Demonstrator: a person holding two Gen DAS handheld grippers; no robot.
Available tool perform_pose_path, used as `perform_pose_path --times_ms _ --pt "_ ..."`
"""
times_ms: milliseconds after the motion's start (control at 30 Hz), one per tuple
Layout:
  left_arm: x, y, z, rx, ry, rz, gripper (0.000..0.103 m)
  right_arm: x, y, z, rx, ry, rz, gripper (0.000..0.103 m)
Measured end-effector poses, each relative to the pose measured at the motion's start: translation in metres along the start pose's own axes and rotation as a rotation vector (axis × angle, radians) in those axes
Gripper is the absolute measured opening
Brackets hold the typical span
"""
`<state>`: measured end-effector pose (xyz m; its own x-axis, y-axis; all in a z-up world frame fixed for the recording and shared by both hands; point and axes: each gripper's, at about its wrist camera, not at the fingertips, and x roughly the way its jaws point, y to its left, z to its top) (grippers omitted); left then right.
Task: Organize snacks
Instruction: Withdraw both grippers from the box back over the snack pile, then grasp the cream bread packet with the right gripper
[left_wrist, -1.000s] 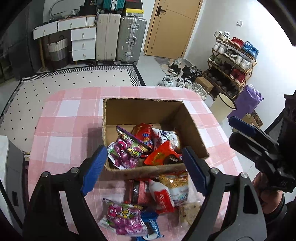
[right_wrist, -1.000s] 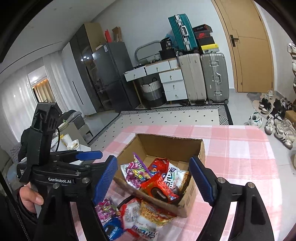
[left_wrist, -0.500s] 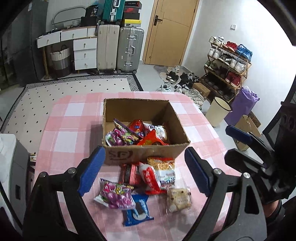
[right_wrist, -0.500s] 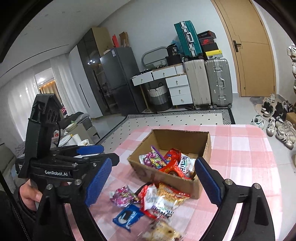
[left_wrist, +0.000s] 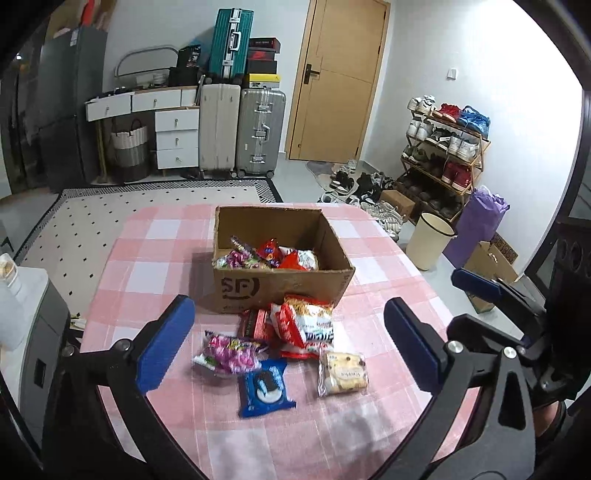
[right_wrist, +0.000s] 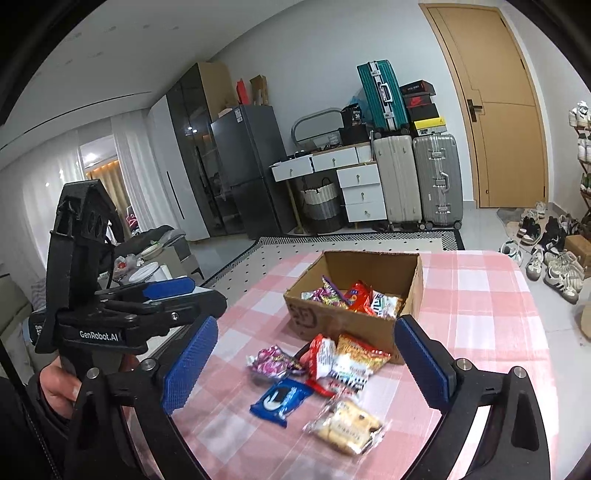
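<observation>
An open cardboard box (left_wrist: 280, 284) with several snack packs inside stands on the pink checked table (left_wrist: 147, 258). In front of it lie a purple candy bag (left_wrist: 229, 350), a blue cookie pack (left_wrist: 264, 387), a red-and-white bag (left_wrist: 306, 325) and a clear biscuit pack (left_wrist: 343, 373). My left gripper (left_wrist: 288, 302) hangs above these packs, its jaws opening and holding nothing. My right gripper (right_wrist: 306, 320) is beside it, jaws also opening and empty, over the same box (right_wrist: 332, 321), blue pack (right_wrist: 282, 398) and biscuit pack (right_wrist: 347, 424).
A cream bin (left_wrist: 428, 240) and a shoe rack (left_wrist: 443, 155) stand off the table's right side. Suitcases (left_wrist: 258, 133) and drawers line the far wall. A grey appliance (left_wrist: 37, 332) sits by the table's left edge. A hand (right_wrist: 55, 387) holds the left gripper.
Both grippers have drawn back from the box, the left one also higher, and their jaws stand wider. The loose packs in front of the box have come fully into view.
</observation>
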<state>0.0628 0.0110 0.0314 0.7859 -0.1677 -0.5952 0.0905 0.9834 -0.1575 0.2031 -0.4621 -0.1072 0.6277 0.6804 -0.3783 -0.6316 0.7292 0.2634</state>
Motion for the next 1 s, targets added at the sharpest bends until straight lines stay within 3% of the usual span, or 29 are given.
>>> perform_pose_path --times_ms 533,1000 --pt "-0.054 0.011 -0.066 -0.077 -0.039 0.023 0.102 -0.033 0.02 -0.056 0.006 0.032 -0.059 0.1" --pt "-0.009 0.035 -0.102 -0.15 0.024 -0.003 0.102 0.016 -0.011 -0.098 0.119 0.179 -0.079 0.1"
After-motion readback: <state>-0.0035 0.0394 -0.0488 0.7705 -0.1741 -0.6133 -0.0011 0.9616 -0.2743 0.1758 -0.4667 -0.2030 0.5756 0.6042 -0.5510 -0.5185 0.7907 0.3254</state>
